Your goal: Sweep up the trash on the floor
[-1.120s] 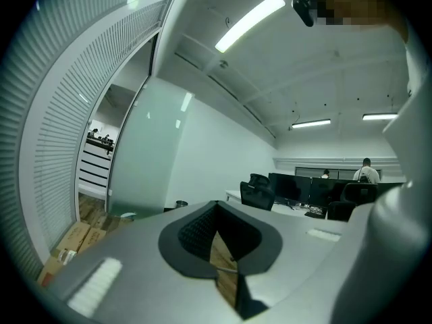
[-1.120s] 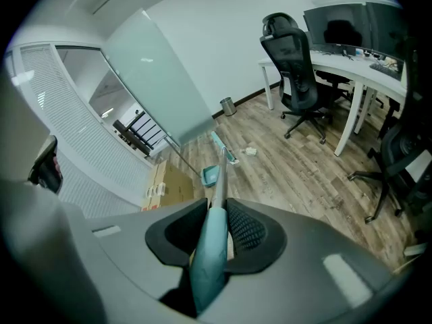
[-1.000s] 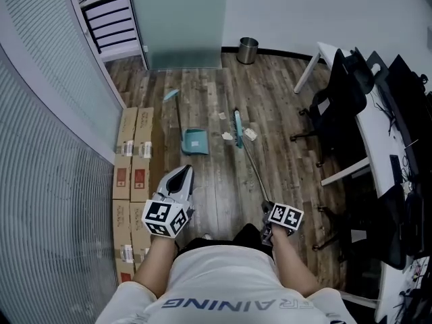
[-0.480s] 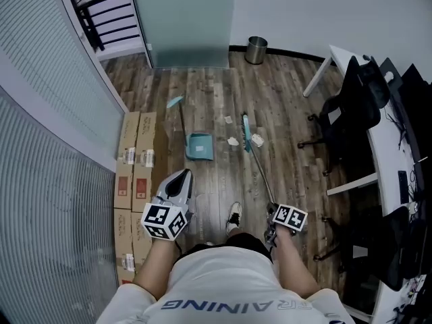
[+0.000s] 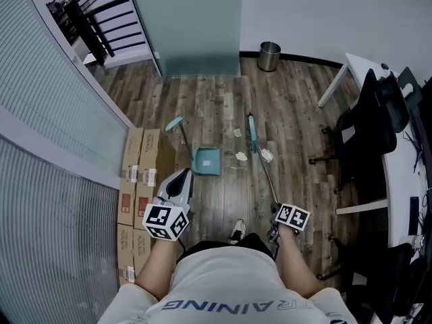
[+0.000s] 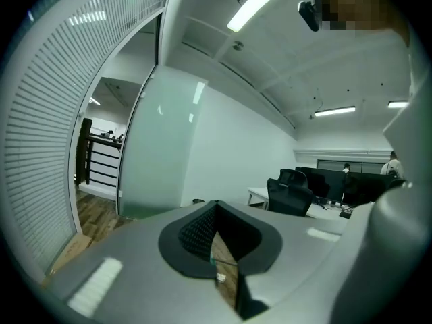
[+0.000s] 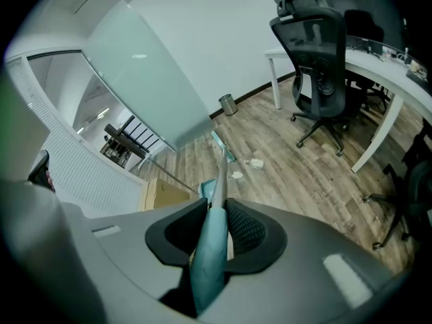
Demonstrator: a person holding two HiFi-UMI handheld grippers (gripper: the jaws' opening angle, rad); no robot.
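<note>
Head view: marker cube [image 5: 291, 216] hides right claw [image 7: 214, 229] clamping broom [image 7: 208, 258]; left claw [image 6: 214, 223] closed, empty.

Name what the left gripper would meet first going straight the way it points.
Probably the white wall beside the frosted panel; the left gripper seems to pass above the dustpan, though depth is unclear.

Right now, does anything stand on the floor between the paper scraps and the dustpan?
Nothing visible does: only bare floor lies between the nearest scrap and the dustpan. Another scrap lies on the far side of the broom, held in the right claw.
</note>
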